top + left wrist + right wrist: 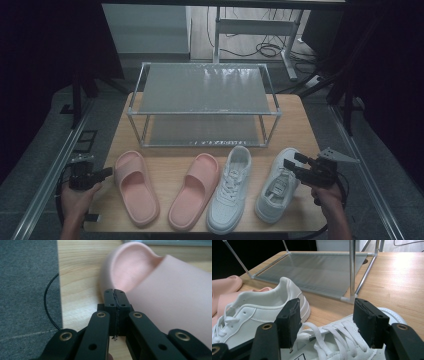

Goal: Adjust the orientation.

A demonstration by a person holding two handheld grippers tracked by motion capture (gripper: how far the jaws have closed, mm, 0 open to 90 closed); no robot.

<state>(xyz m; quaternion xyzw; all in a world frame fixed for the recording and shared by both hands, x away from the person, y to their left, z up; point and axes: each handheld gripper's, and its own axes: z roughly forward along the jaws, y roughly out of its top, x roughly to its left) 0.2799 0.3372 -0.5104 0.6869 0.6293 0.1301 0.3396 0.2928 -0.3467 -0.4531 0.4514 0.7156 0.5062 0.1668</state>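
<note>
Two pink slippers point(135, 187) point(195, 190) and two white sneakers point(231, 190) point(274, 192) lie in a row on the wooden table point(300, 125). My left gripper point(107, 171) is shut with nothing in it, its tip beside the left slipper's outer edge. In the left gripper view the closed gripper point(116, 293) almost touches that slipper point(170, 290). My right gripper point(292, 161) is open above the rightmost sneaker's laces. In the right gripper view the gripper point(328, 315) straddles the laced sneaker point(337, 340), with the other sneaker point(262, 307) to its left.
A two-tier metal shoe rack point(202, 113) with grey shelves stands behind the shoes; its lower shelf point(317, 272) and corner post point(352, 270) are close ahead of the right gripper. Grey floor point(25, 277) and a black cable point(46, 302) lie beyond the table's left edge.
</note>
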